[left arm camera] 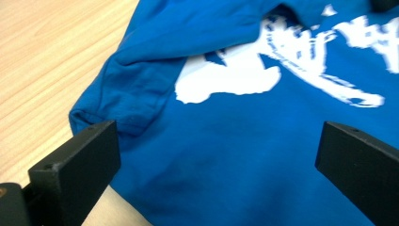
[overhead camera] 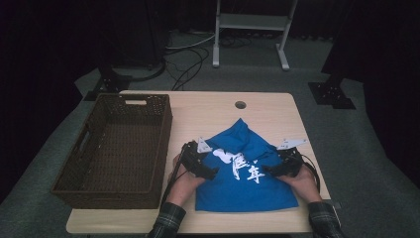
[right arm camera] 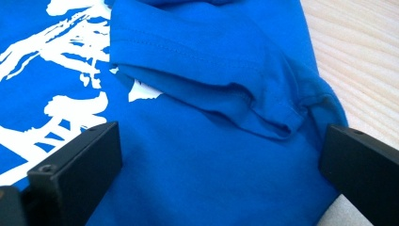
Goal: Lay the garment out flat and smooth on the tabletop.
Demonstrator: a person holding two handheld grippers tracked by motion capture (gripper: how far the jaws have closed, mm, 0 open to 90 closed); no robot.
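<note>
We find bare light wooden table (overhead camera: 208, 111) across the upper middle of the frame, open for passing. At left, the tall dark brown woven wicker basket (overhead camera: 119, 148) walls off that side, close beside our left gripper (overhead camera: 210, 173).

You face a pale wooden worktop (overhead camera: 277, 111) with a round cable hole (overhead camera: 240, 105), standing on grey carpet (overhead camera: 341, 144); beyond it, black cables (overhead camera: 190, 62) trail past a white metal stand (overhead camera: 252, 29) into a dark room.

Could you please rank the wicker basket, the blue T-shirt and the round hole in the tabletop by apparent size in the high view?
1. Dark brown woven wicker basket, largest.
2. Blue T-shirt with white print.
3. Round hole in the wooden tabletop, smallest.
</note>
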